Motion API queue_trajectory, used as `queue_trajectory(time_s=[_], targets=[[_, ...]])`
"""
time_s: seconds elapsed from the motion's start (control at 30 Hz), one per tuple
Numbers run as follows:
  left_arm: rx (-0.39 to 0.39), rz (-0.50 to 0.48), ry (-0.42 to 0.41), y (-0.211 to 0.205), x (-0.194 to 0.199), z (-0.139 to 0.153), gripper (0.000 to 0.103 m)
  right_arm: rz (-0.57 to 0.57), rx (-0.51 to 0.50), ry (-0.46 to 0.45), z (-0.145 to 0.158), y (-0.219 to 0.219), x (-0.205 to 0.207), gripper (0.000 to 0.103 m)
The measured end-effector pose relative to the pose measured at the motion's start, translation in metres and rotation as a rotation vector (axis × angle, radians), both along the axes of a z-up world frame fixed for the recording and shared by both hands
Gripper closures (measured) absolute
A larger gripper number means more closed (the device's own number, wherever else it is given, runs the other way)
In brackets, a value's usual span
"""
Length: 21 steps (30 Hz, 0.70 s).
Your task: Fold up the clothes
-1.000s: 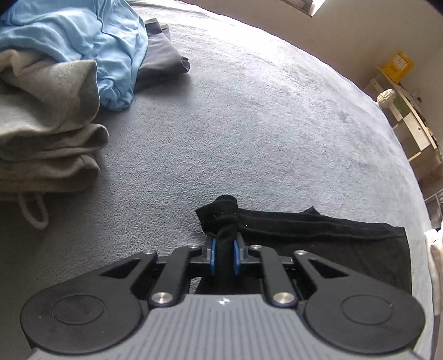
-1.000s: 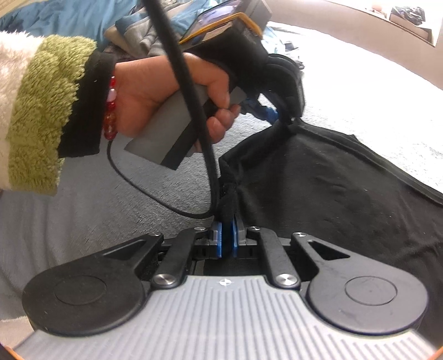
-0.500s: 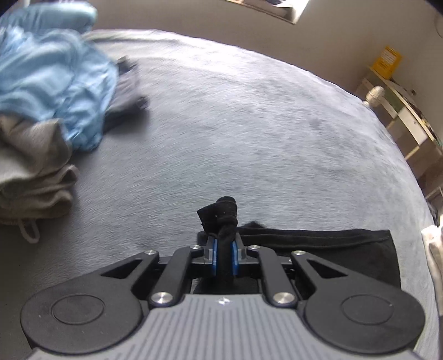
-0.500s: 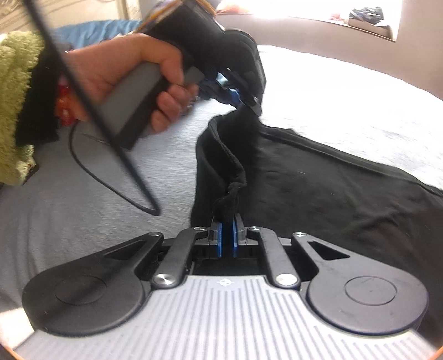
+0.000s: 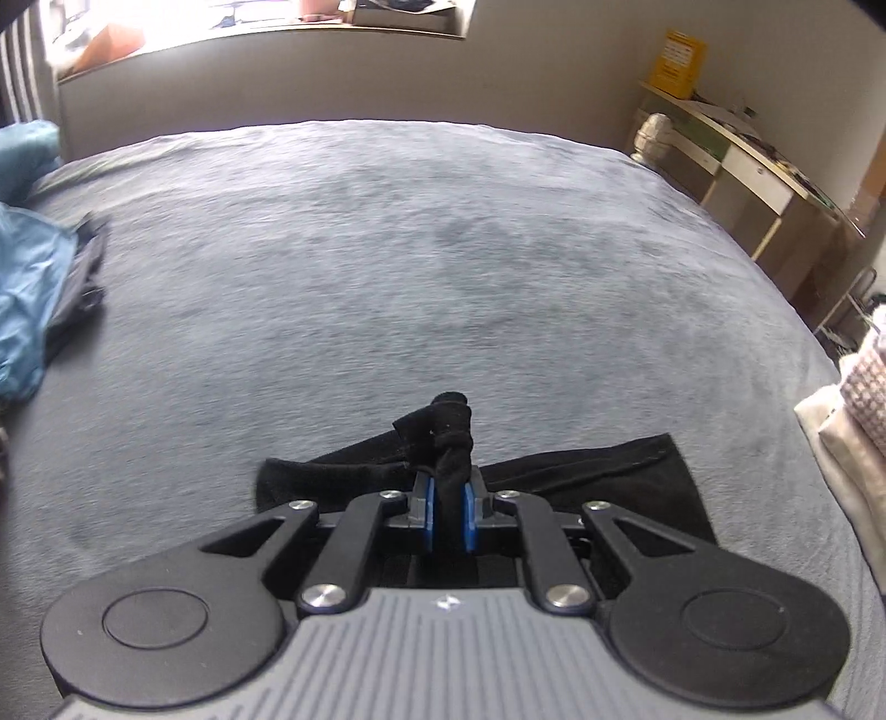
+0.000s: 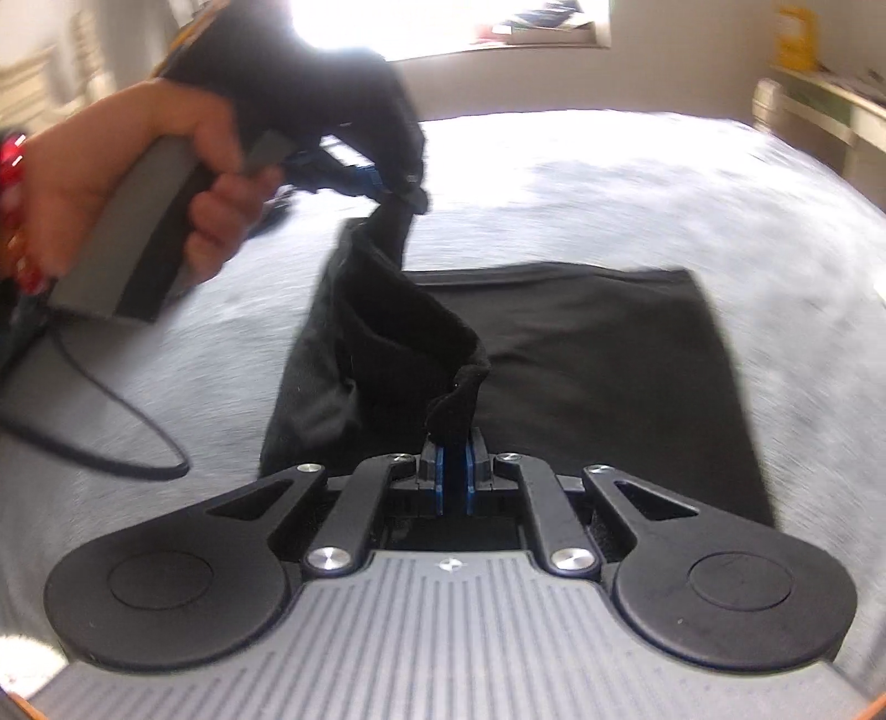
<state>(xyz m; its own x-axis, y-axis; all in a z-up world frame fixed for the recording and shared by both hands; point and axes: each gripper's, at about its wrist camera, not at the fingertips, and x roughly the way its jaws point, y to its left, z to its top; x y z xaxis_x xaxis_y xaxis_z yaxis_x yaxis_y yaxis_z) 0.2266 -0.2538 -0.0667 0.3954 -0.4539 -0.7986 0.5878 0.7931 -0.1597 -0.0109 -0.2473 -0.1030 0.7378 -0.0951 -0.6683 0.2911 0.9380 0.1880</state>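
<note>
Where grey bedcover (image 5: 387, 266) ends, desk (image 5: 764, 171) (cluttered) w/ window (image 5: 266, 14) beyond.

Both wrist cameras sit low over the grey bedspread (image 5: 387, 266), facing the far wall, apparently sharing the black garment (image 6: 581, 343).
</note>
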Motion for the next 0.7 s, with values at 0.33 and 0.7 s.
queue_trajectory(time_s=[0.33,0.7], targets=[[0.025,-0.121,0.005,-0.079,-0.041,-0.016,0.092,-0.183,0.107,0.014,-0.021,-0.064,-0.043,0.098],[0.091,-0.138,0.026,-0.032,-0.059,-0.008,0.033,-0.27,0.405,-0.012,-0.05,-0.109,-0.079,0.097]])
